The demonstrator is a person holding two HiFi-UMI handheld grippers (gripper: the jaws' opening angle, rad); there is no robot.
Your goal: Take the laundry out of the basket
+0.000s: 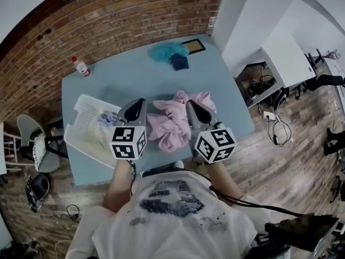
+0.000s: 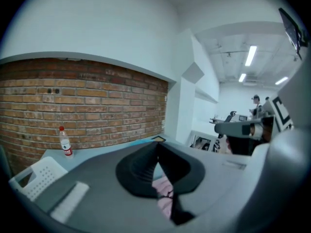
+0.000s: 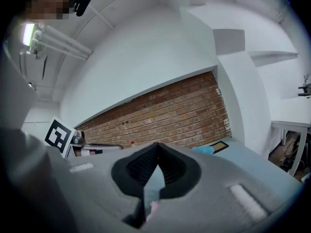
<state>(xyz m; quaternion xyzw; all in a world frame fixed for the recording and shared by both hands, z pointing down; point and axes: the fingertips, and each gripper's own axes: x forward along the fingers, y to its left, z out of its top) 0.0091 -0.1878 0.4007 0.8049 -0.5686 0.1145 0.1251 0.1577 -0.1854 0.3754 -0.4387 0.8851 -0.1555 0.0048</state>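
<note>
Sitting on the table [image 1: 135, 80], the white basket [image 1: 81, 109] is lying at the left edge, probably so your left arm reaches it easily, with cloth showing inside. The pink laundry [image 1: 172, 123] is sprawling just right of it, its long axis running near-left to far-right. You are holding the left gripper [image 1: 141, 100] and right gripper [image 1: 190, 102] either side of that pile, both closed and empty.

the desk [image 1: 124, 80] looks smooth and matt. the basket [image 1: 81, 112] at its left edge is white perforated plastic. the pink laundry [image 1: 172, 125] is soft, crumpled cloth; the teal piece [image 1: 167, 50] by the far edge seems fluffy. the left tongs [image 2: 157, 149] are matt grey plastic with ribbed black pads [image 2: 141, 171]. the brick wall [image 1: 108, 20] is rough.
</note>
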